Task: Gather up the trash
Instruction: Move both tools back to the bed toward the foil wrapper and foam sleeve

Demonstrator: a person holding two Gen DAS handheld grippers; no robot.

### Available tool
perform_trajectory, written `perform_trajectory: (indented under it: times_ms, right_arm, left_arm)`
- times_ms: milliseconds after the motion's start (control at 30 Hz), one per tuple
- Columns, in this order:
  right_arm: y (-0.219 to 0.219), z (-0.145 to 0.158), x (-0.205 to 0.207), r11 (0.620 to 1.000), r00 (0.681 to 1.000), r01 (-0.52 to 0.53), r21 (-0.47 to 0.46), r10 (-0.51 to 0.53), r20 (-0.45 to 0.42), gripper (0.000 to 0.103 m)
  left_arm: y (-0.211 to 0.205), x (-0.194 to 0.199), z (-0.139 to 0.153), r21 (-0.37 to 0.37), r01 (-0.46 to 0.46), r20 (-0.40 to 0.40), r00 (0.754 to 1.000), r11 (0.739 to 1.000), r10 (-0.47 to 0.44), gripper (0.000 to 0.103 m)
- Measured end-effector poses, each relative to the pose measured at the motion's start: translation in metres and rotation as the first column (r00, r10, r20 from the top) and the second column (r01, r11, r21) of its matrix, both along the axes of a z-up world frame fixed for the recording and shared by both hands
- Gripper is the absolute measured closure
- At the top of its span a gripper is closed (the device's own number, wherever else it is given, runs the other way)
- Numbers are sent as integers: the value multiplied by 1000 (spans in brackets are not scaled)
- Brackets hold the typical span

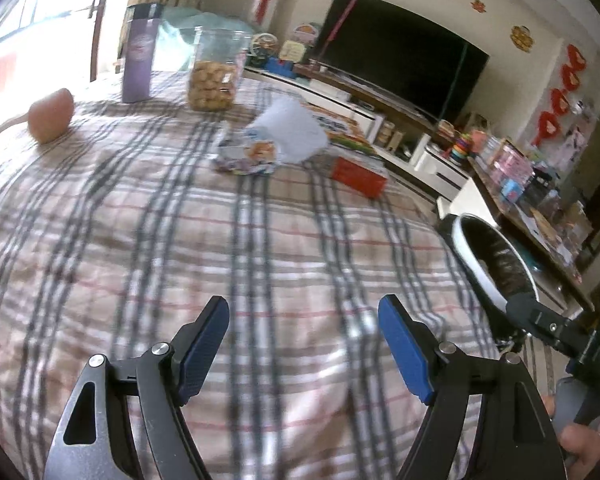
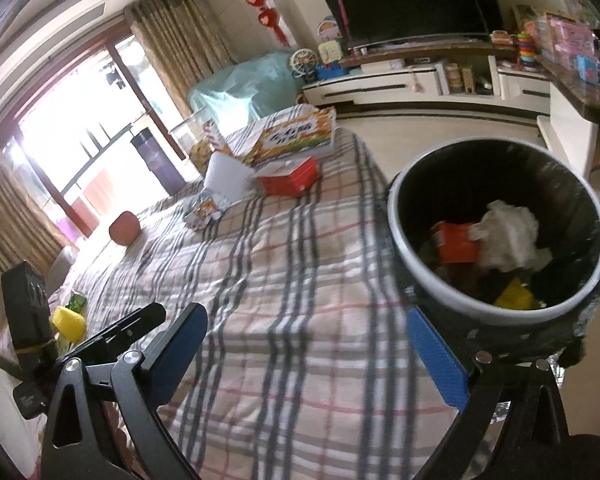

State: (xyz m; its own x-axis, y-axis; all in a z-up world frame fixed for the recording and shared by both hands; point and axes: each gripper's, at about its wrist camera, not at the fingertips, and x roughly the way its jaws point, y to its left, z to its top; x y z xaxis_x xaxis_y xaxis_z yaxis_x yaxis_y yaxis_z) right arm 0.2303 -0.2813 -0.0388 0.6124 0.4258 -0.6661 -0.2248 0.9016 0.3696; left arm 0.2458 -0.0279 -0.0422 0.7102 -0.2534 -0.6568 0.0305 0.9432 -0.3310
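Observation:
A crumpled colourful snack wrapper [image 1: 246,156] [image 2: 204,212] lies on the plaid tablecloth [image 1: 260,248], far ahead of both grippers. A white paper piece [image 1: 292,128] [image 2: 226,178] stands just behind it. My left gripper [image 1: 302,312] is open over bare cloth with nothing between its blue pads. My right gripper [image 2: 304,324] is also open and empty. Its right finger is close beside the black-lined trash bin [image 2: 404,216] [image 1: 460,236] at the table's right edge. Inside the bin are white tissue [image 2: 508,240], an orange carton [image 2: 456,240] and a yellow scrap [image 2: 514,298].
A red box [image 1: 360,176] and a large colourful box [image 2: 296,132] sit near the wrapper. A cookie jar [image 1: 212,76], a purple can [image 1: 138,56] and a pinkish round object [image 1: 52,114] stand farther back. A yellow item [image 2: 68,322] lies at the left edge.

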Motion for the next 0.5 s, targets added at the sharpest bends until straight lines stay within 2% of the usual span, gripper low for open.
perform_trajectory:
  times_ms: [233, 500]
  right_arm:
    - [27, -5, 7, 999, 999, -46, 4, 46, -4, 2]
    - [45, -13, 23, 996, 996, -84, 30, 84, 2, 2]
  left_arm:
    - [23, -2, -2, 7, -60, -15, 998, 998, 60, 26]
    - [32, 16, -6, 26, -71, -32, 997, 997, 72, 26]
